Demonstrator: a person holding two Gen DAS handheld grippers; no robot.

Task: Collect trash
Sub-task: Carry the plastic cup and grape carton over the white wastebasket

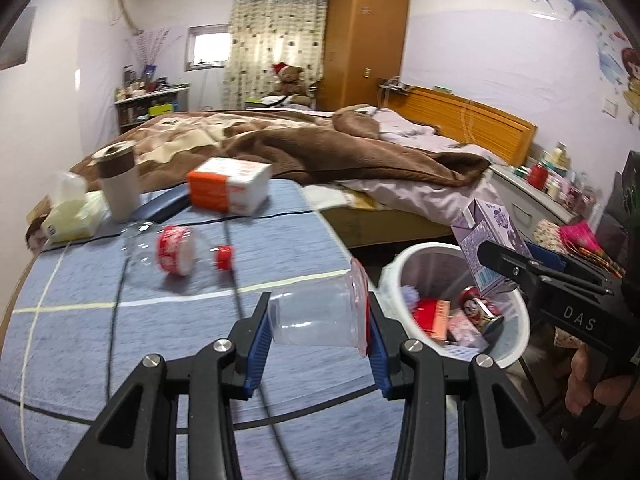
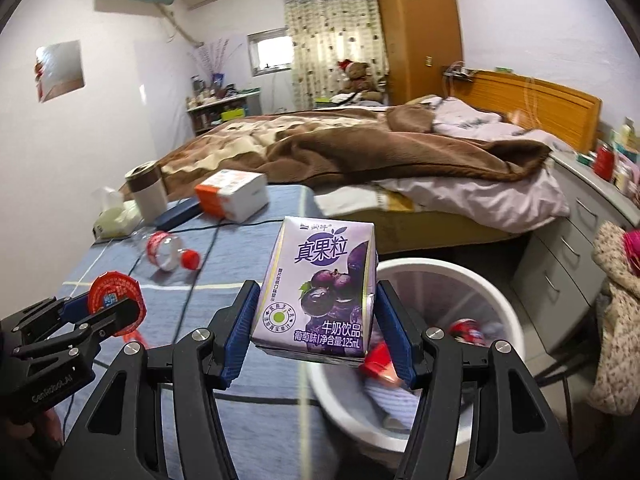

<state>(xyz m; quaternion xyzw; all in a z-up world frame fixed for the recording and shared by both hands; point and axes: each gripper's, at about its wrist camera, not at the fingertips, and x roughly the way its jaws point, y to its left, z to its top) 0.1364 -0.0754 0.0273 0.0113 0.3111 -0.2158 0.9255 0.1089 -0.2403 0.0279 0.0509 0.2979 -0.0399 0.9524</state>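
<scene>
My left gripper point(image 1: 318, 322) is shut on a clear plastic cup point(image 1: 316, 314) with a red lid, held sideways above the blue table near its right edge. In the right wrist view the left gripper point(image 2: 108, 312) shows at the left with the cup's red lid point(image 2: 114, 292). My right gripper point(image 2: 316, 320) is shut on a purple milk drink carton point(image 2: 316, 284), held over the white trash bin point(image 2: 472, 280). In the left wrist view the carton point(image 1: 490, 240) hangs above the bin point(image 1: 516, 344), which holds several wrappers. An empty bottle point(image 1: 176, 250) with a red cap lies on the table.
On the blue table point(image 1: 280, 248) stand an orange-and-white box point(image 1: 228, 186), a brown-and-white cup point(image 1: 118, 184), a tissue pack point(image 1: 72, 216) and a dark flat case point(image 1: 168, 204). Black cables cross the cloth. A bed point(image 1: 320, 148) lies behind, drawers point(image 2: 576, 248) to the right.
</scene>
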